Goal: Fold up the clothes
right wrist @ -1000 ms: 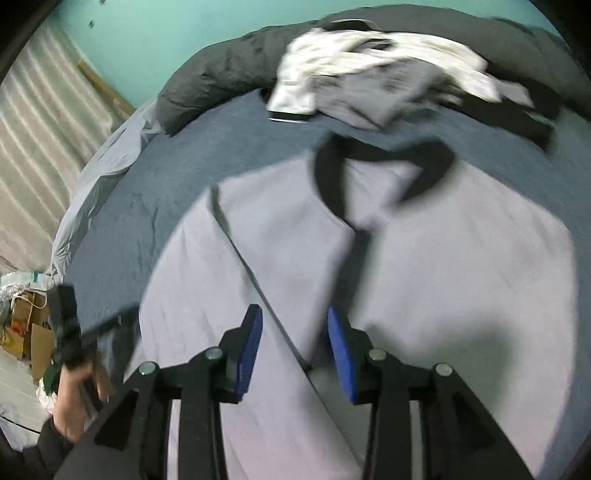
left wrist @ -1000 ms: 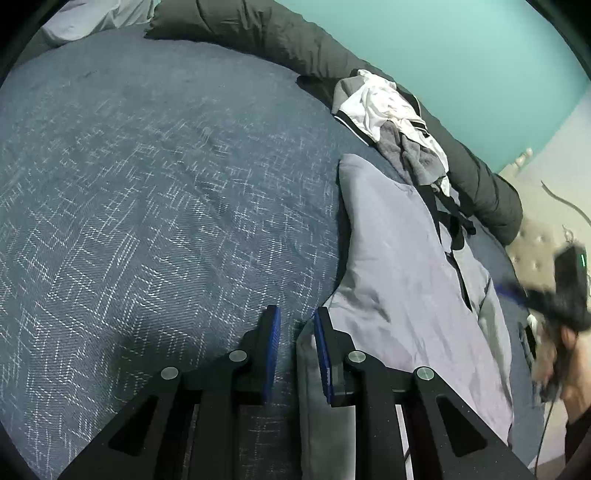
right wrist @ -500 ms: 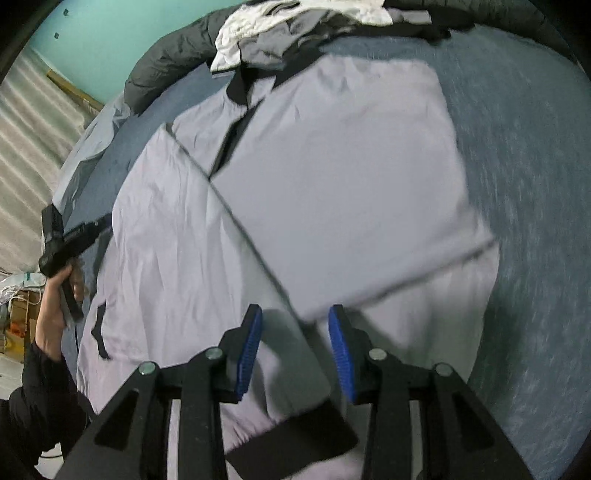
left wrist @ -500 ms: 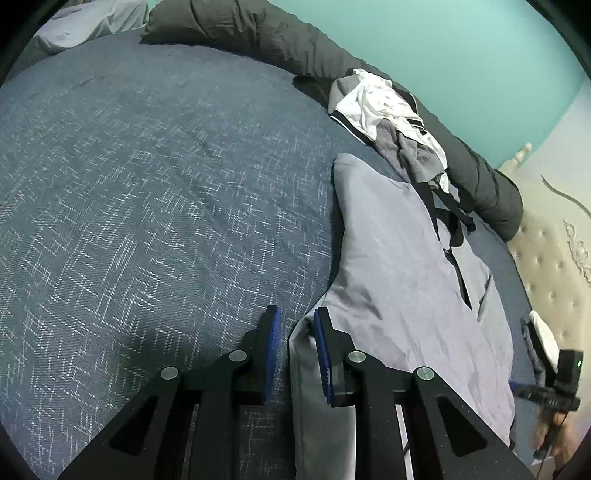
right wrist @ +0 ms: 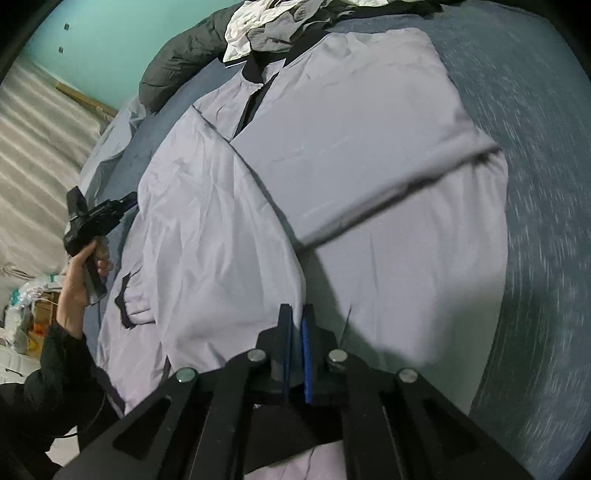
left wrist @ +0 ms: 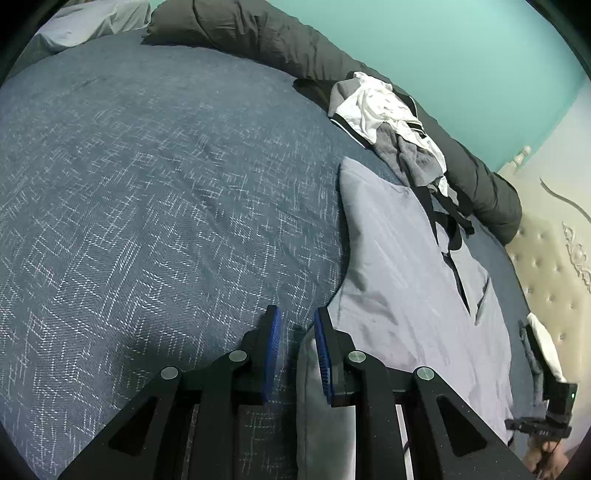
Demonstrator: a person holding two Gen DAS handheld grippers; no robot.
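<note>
1. Bed cover: dark blue, white-flecked weave. Fills the L wrist view ahead and to the left of the fingers; in the R wrist view it runs down the right side, blurred.
2. Grey garment: pale grey w/ black collar and black placket, spread flat on the cover. One panel is already folded over the body, its edge running diagonally ahead of the R fingers. In the L wrist view it lies right of the fingers, and its near corner comes in beside the right-hand pad.
3. Dark grey bolster: rolled, along the teal wall, far beyond the fingers in both views.
4. Clothes pile: white + grey pieces heaped against the bolster, past the garment's collar end.
5. Tufted headboard: beige, far right of the L fingers.
6. L gripper: narrow gap between the blue pads. Cover shows in the gap; garment corner sits just at the right pad, not pinched. Seen from the R wrist view as a black unit in the person's hand, at the garment's left edge.
7. R gripper: jaws just closed; the pads are nearly together at the garment's near edge. Can't tell whether fabric is caught between them. No pinch visible.
</note>
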